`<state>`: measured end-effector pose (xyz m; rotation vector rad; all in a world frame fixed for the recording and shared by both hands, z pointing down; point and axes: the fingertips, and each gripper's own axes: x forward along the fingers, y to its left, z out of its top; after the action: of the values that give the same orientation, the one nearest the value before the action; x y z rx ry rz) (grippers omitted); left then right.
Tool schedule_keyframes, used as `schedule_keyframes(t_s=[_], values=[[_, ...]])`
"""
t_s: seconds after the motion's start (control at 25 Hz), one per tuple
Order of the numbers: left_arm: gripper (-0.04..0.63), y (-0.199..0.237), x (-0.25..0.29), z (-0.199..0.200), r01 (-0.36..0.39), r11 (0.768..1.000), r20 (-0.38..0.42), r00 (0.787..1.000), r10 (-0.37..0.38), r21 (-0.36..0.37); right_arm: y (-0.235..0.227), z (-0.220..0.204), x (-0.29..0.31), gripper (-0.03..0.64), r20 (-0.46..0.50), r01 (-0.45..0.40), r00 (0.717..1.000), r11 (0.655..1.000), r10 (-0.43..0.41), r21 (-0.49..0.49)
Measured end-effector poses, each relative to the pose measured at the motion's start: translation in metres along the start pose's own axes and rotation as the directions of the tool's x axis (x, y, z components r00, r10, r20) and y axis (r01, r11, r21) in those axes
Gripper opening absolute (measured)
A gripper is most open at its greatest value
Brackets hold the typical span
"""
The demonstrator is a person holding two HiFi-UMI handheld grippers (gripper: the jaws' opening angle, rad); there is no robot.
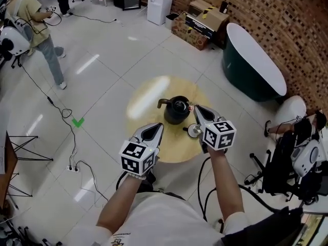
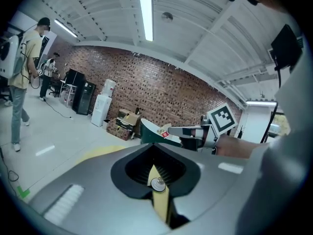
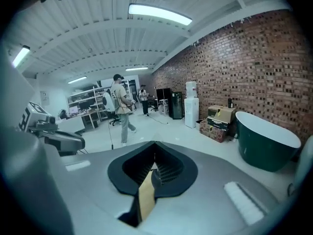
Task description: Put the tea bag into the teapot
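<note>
A black teapot [image 1: 177,109] stands open in the middle of a round yellow table [image 1: 148,99]. Its silver-knobbed lid [image 1: 193,131] lies on the table just right of it. My right gripper [image 1: 196,108] reaches to the pot's right rim and is shut on the tea bag, whose red and white tag [image 1: 190,107] shows at the tips; the bag itself is hidden. From the left gripper view that tag [image 2: 165,133] sticks out of the right gripper [image 2: 188,131]. My left gripper [image 1: 158,126] hovers shut near the pot's front left, holding nothing I can see.
A dark green bathtub [image 1: 253,65] and cardboard boxes [image 1: 201,20] stand along the brick wall beyond the table. A person [image 1: 37,27] walks at far left, cables [image 1: 66,114] trail on the floor, and chairs with gear [image 1: 300,155] crowd the right.
</note>
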<state>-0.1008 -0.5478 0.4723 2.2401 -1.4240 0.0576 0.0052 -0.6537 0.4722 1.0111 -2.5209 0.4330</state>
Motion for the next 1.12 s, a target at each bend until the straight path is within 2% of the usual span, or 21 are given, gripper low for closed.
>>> schedule_keyframes(t_s=[0.28,0.56,0.76,1.12], values=[[0.012,0.017,0.02,-0.009,0.005,1.0,-0.031,1.0,-0.005,-0.014,-0.021,-0.039,0.056,0.003,-0.176,0.025,0.984,0.998,-0.036,-0.061],[0.012,0.034,0.026,-0.019,0.009,0.999,-0.055,0.998,-0.012,-0.049,-0.034,-0.07,0.095,0.004,-0.299,0.043,0.951,0.992,-0.076,-0.115],[0.012,0.039,0.026,-0.023,0.007,0.998,-0.058,0.998,-0.011,-0.07,-0.04,-0.086,0.11,0.005,-0.371,0.042,0.923,0.984,-0.104,-0.172],[0.012,0.048,0.027,-0.022,-0.005,0.994,-0.056,0.998,-0.001,-0.106,-0.044,-0.107,0.123,0.005,-0.454,0.027,0.883,0.979,-0.117,-0.2]])
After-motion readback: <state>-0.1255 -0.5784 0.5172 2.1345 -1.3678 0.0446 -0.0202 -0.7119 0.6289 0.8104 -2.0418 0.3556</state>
